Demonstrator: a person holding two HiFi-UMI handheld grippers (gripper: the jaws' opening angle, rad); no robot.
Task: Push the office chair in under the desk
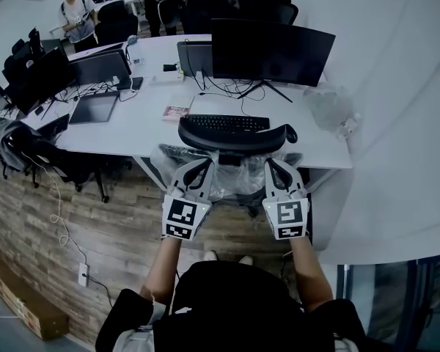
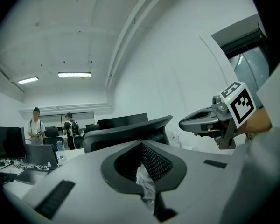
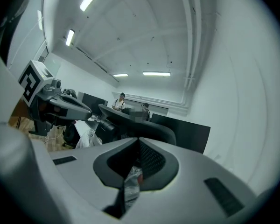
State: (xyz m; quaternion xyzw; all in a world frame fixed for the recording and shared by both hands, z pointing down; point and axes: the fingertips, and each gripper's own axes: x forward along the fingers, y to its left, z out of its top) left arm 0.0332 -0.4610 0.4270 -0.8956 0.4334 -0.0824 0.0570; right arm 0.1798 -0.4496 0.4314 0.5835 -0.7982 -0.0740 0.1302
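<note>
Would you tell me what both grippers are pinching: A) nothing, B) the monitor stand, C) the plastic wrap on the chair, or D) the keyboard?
C: each gripper view shows crinkled plastic wrap between shut jaws, and the head view puts the left gripper and right gripper at the chair back.

We log: black office chair (image 1: 238, 138), white desk (image 1: 143, 127), brown wood-plank floor (image 1: 125, 233), black-and-white squares on grey left gripper (image 1: 204, 163) and right gripper (image 1: 273, 163).
</note>
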